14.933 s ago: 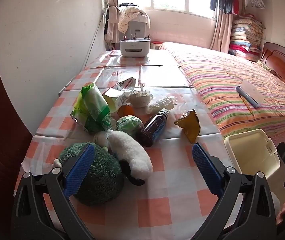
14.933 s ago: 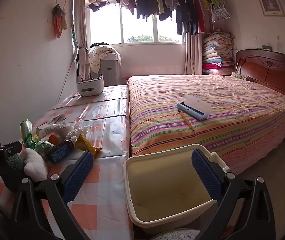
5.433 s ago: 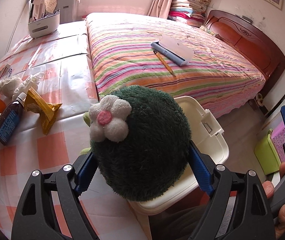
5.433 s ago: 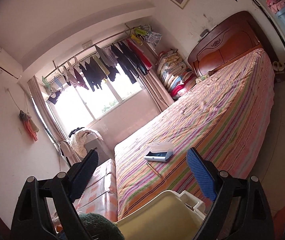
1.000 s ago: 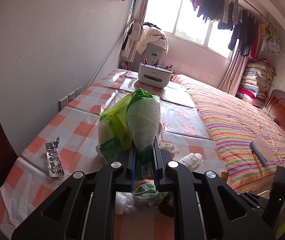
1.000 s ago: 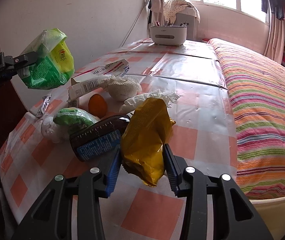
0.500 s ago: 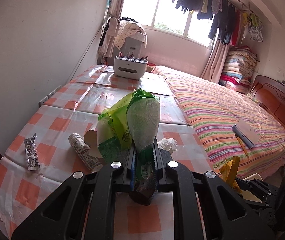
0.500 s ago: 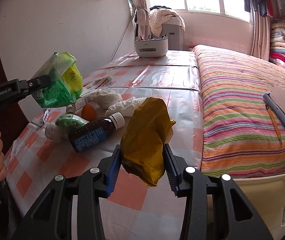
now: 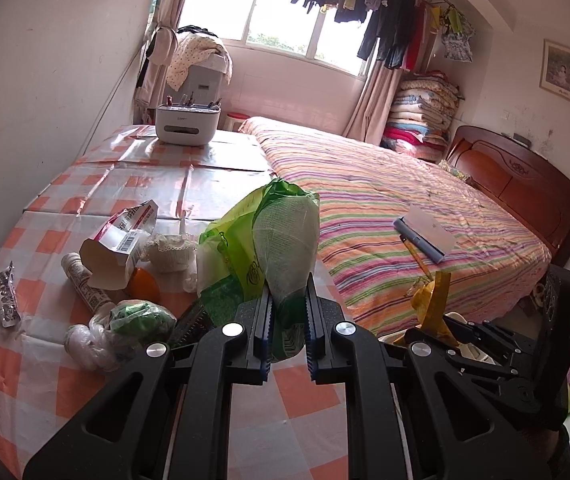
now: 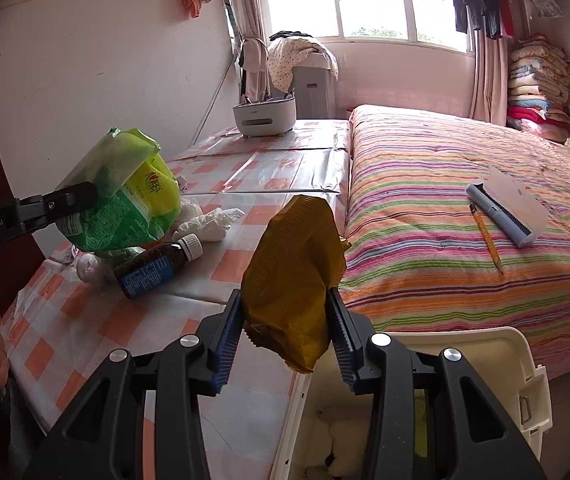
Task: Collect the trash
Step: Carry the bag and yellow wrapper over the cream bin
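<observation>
Both your grippers are holding trash up in the air by the table edge.

Your right gripper [image 10: 285, 338] has its jaws partly closed, pinching a crumpled yellow bag [image 10: 295, 276] just above the near rim of the cream bin [image 10: 525, 364], where something white and fluffy lies inside. Your left gripper [image 9: 287, 320] is clamped nearly closed on the bottom of a green bag [image 9: 269, 248], lifted off the checkered table [image 9: 45, 380]. Below and beyond it lie a knotted plastic bag [image 9: 121, 330], a brown bottle [image 10: 157, 266], an orange [image 9: 143, 284], an open carton [image 9: 119, 240], a crumpled tissue [image 10: 209, 222] and a foil strip [image 9: 7, 294] at the left edge. Farther back stand a white caddy [image 9: 187, 124] and the striped bed [image 10: 465, 200].
</observation>
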`<state>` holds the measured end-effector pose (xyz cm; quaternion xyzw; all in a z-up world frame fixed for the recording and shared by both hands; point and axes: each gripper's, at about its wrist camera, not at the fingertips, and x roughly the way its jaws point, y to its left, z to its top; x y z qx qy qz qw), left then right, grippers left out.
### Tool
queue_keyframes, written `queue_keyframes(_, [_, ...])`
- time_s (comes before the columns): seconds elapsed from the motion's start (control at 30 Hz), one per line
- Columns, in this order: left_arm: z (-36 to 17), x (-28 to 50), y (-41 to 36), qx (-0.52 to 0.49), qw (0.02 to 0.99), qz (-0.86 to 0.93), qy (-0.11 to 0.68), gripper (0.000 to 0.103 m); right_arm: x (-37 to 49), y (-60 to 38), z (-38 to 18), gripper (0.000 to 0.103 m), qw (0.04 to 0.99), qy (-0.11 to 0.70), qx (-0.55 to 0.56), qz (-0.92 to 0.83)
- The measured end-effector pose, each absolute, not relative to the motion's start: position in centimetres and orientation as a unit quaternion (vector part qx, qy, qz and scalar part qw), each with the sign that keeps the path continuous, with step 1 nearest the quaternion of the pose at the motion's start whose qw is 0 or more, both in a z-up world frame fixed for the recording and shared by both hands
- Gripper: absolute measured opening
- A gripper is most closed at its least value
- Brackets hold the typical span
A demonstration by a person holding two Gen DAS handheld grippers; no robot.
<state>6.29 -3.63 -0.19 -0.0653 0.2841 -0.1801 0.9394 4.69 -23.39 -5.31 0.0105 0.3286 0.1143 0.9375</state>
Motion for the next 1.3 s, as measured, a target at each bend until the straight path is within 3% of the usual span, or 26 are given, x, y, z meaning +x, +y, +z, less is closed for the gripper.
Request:
queue_keyframes(0.93, [-0.1,1.9,-13.4,-0.061,0.901,-0.304,0.303,0.012,-0.6,-30.9,-6.2,0.043,0.945,0.324,0.052,-0.007])
queue_keyframes(1.07, [-0.4,2.0,-14.1,-0.058,0.898,-0.308,0.307,0.013,-0.8,-31.7,-6.1,0.064,0.946,0.318,0.064,-0.016])
queue_keyframes(1.3, [-0.9,2.2,-15.6,-0.050,0.891,-0.325,0.312,0.013,-1.9,-33.6,-5.2,0.064,0.953,0.281,0.105,-0.034])
